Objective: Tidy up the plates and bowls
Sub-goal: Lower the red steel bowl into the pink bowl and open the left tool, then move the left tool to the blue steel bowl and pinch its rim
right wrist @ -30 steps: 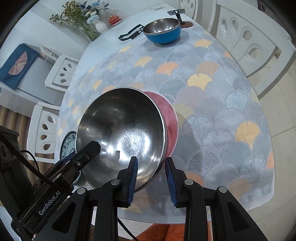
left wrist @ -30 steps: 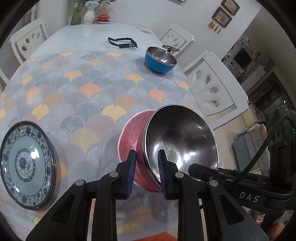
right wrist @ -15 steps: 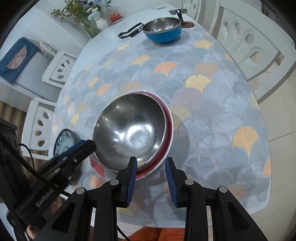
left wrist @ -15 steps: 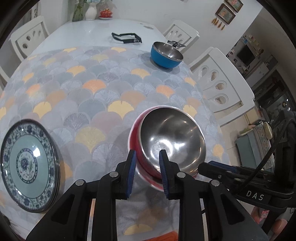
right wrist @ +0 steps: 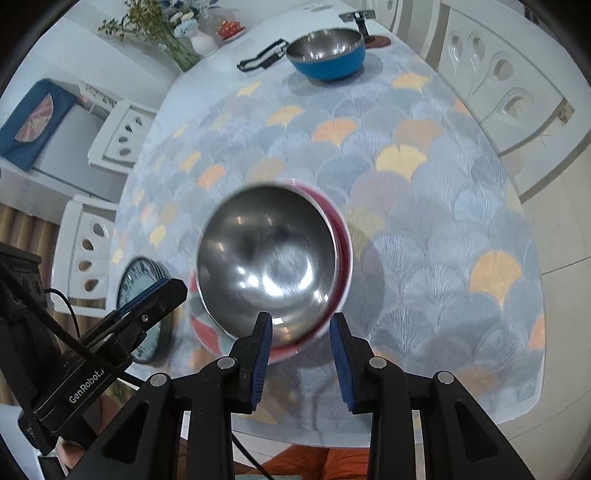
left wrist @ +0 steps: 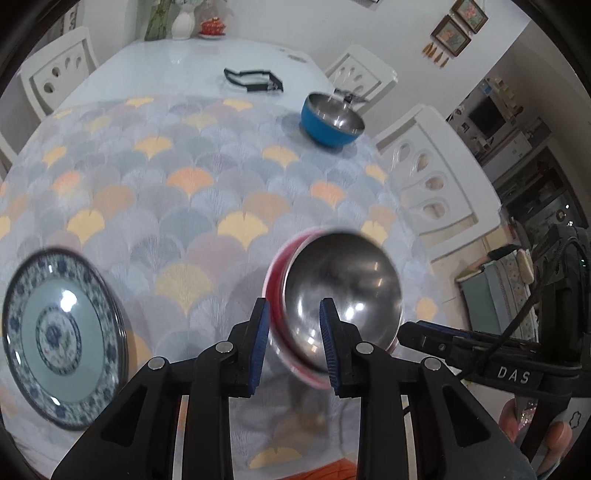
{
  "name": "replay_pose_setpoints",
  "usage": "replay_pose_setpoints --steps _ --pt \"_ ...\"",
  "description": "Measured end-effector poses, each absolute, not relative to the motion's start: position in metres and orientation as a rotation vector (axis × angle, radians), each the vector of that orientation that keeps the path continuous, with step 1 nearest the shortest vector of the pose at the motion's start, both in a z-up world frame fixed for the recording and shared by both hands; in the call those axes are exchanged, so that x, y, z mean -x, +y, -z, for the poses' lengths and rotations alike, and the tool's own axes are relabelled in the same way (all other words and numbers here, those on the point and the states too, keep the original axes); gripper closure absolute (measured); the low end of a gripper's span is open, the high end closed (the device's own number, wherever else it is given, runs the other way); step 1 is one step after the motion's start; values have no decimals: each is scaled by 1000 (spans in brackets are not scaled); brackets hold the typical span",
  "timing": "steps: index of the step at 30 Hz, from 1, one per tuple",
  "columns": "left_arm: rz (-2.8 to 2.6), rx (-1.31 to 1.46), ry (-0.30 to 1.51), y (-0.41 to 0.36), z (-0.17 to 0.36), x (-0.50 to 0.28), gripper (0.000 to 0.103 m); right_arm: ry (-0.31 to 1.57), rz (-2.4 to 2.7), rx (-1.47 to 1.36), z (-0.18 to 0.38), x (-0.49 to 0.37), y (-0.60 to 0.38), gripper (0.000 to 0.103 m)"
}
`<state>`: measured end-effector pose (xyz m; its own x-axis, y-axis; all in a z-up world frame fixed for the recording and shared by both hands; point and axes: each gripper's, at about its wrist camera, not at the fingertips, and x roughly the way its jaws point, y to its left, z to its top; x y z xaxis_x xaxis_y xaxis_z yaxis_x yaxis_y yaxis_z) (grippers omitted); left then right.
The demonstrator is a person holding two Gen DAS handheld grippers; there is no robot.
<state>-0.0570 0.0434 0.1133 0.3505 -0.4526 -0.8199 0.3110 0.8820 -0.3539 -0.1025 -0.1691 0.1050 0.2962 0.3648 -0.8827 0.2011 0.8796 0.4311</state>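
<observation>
Left gripper (left wrist: 291, 339) & right gripper (right wrist: 301, 350), jaws apart, straddle the red bowl's (left wrist: 275, 291) rim at lower centre, gripping nothing. Step: bowl released; nest it next. Blue bowl (left wrist: 328, 123) upper right; plate stack (left wrist: 55, 343) lower left.

Pretty normal dining room here. The worktop (left wrist: 173, 62) is a glossy white oval, half covered by a fan-pattern cloth (left wrist: 177, 192) in grey, orange and yellow. White chairs (left wrist: 436, 177) with teardrop cutouts sit around it. Walls are plain white with two small framed pictures (left wrist: 458, 26) hanging. A white vase (right wrist: 201, 42) of flowers stands at the far end. Pale tiled floor (right wrist: 565, 221) on the right-wrist side.
</observation>
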Motion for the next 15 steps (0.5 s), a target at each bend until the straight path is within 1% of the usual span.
replay_pose_setpoints --steps 10,13,15 --pt "554 187 1034 32 -161 -22 78 1219 -114 -582 -141 35 -196 72" --pt "565 184 1014 23 -172 -50 78 1200 -99 -578 -149 8 -207 69" --pt "567 179 1003 17 -178 -66 74 1189 -91 -582 -154 -13 -216 66"
